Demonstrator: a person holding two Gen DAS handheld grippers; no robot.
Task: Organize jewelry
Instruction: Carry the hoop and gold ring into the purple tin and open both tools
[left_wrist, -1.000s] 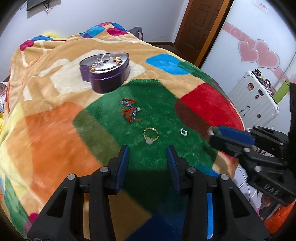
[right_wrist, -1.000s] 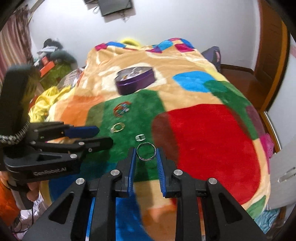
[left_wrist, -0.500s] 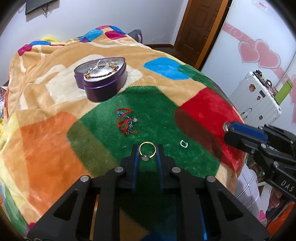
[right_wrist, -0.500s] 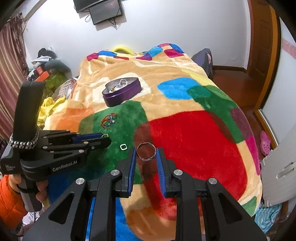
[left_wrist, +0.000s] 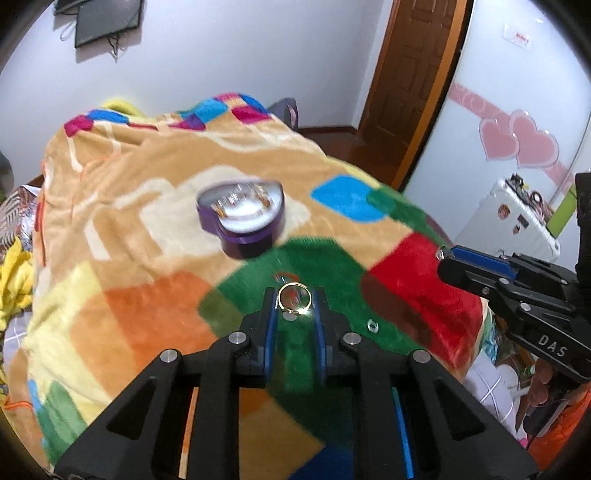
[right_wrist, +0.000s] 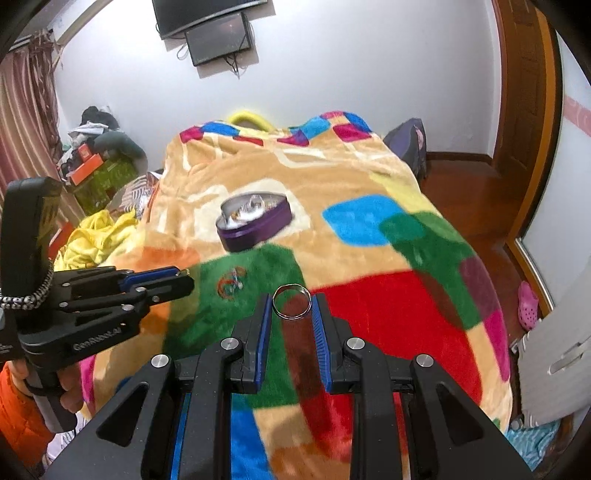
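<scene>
My left gripper (left_wrist: 294, 301) is shut on a gold ring (left_wrist: 294, 298) and holds it above the bed; it also shows in the right wrist view (right_wrist: 183, 275). My right gripper (right_wrist: 291, 302) is shut on a silver ring (right_wrist: 291, 301), lifted above the blanket; it also shows in the left wrist view (left_wrist: 443, 256). An open purple heart-shaped jewelry box (left_wrist: 242, 221) (right_wrist: 255, 218) with jewelry inside sits farther back. A red and blue bracelet tangle (right_wrist: 231, 282) and a small clear ring (left_wrist: 372, 326) lie on the green patch.
A colourful patchwork blanket (left_wrist: 129, 295) covers the bed. A white suitcase (left_wrist: 517, 221) stands at the right beside the bed. A wooden door (left_wrist: 413, 74) is behind. Yellow cloth and clutter (right_wrist: 92, 236) lie left of the bed.
My left gripper closed on the gold ring and lifted it off the blanket. Both grippers rose, and the right one kept hold of the silver ring.
</scene>
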